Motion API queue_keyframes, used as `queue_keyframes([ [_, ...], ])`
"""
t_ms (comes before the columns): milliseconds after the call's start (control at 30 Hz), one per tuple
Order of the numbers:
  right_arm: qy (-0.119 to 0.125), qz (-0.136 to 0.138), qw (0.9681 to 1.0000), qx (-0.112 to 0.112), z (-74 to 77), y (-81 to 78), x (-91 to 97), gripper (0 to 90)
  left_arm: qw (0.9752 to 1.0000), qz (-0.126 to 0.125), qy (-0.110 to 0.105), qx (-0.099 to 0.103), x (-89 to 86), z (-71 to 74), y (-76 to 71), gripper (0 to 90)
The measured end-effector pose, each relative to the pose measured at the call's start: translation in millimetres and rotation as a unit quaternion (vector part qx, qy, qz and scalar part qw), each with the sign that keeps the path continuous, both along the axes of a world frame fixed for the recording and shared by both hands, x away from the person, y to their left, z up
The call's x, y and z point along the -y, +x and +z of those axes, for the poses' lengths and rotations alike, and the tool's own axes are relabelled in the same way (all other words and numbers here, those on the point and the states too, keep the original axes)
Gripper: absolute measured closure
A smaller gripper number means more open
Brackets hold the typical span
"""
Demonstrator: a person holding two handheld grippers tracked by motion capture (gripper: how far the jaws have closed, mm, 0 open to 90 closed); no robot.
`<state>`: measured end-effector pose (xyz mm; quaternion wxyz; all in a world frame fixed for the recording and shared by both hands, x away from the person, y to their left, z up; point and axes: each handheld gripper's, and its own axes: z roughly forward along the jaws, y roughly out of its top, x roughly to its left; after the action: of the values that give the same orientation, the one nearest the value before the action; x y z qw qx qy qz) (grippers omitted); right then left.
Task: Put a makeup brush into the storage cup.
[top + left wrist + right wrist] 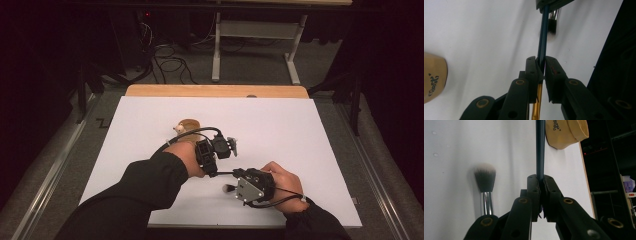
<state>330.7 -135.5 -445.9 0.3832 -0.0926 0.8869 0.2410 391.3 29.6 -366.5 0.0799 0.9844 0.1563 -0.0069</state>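
- Left gripper (pixel 541 67): jaws nearly closed, clamped on a thin brush handle (pixel 543 37), dark teal beyond the pads and gold below them.
- Right gripper (pixel 541 183): jaws drawn tight on the same dark teal handle (pixel 540 147), which runs straight out from the pads.
- High view: left gripper (pixel 231 146) and right gripper (pixel 235 186) sit close together over the white worktop (pixel 300 135), near its front.
- A makeup brush (pixel 485 182) with a pale-tipped dark head and chrome ferrule lies on the worktop just beside the right jaws, untouched.
- A tan pouch (pixel 566 132) with dark lettering lies farther back on the worktop.
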Motion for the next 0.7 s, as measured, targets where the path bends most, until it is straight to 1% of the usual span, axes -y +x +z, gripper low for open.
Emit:
queue_keyframes([
  [33,0.003,-0.002,1.0,-0.003,0.5,0.4,0.7,87.2,1.0,-0.001,0.003,-0.001,-0.4,0.2,0.7,74.5],
  [100,0.004,-0.004,1.0,-0.003,0.7,0.5,1.1,87.2,1.0,-0.002,0.0,0.0,-1.4,-0.1,0.9,73.4],
  [300,0.008,-0.011,0.9999,-0.007,0.6,1.6,2.5,87.2,0.9998,0.006,-0.002,0.021,-4.6,1.7,1.4,55.0],
  [367,0.004,-0.012,0.9999,-0.004,1.1,2.4,3.5,87.1,0.9996,0.009,-0.001,0.028,-5.3,1.8,1.2,50.2],
  [433,0.006,-0.015,0.9999,-0.003,1.0,3.3,4.6,87.2,0.9992,0.013,0.001,0.037,-5.9,2.5,1.0,46.2],
  [467,0.008,-0.019,0.9998,-0.007,0.4,3.7,5.6,87.2,0.9991,0.015,0.0,0.039,-6.2,2.7,1.0,43.6],
  [533,0.008,-0.024,0.9996,-0.009,0.1,4.3,7.0,87.2,0.9988,0.018,0.002,0.045,-7.7,3.7,1.0,40.5],
  [567,0.006,-0.021,0.9997,-0.008,-0.2,5.9,8.0,87.2,0.9987,0.02,0.0,0.047,-8.5,3.5,1.1,38.9],
  [667,0.008,-0.029,0.9995,-0.011,-1.2,6.5,10.0,87.2,0.9981,0.034,-0.005,0.052,-12.3,2.9,1.2,35.0],
  [700,0.007,-0.027,0.9996,-0.011,-1.1,7.5,10.6,87.1,0.998,0.035,-0.005,0.052,-14.2,2.8,1.7,34.6],
])
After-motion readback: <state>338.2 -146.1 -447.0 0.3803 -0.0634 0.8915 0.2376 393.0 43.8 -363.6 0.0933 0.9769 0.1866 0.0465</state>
